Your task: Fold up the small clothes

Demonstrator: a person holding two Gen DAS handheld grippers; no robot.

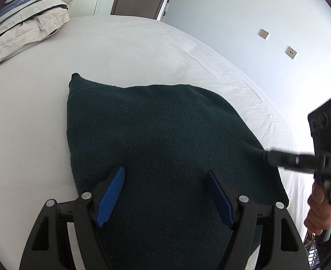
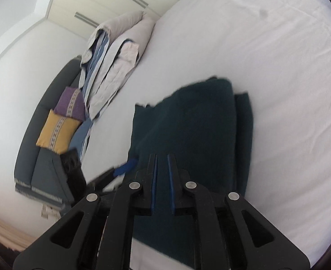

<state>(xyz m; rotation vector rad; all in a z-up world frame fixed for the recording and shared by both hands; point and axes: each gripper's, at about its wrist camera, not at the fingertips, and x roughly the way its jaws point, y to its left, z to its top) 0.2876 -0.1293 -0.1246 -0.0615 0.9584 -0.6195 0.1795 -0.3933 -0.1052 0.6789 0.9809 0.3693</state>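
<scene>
Lying on a smooth white sheet (image 1: pixel 142 51): a dark green knitted garment (image 1: pixel 165 130), folded.
Left gripper (image 1: pixel 165 195) gapes wide above it; right gripper (image 2: pixel 162 164) nearly closed, fabric corner pinched.

matt dark knit garment (image 1: pixel 165 135), smooth cotton sheet (image 1: pixel 131 51)

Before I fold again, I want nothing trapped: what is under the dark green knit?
Under the dark green knit only the white bed sheet shows, all around it. The knit lies doubled, a lower layer peeking out along one edge. Anything between or beneath is covered.
</scene>
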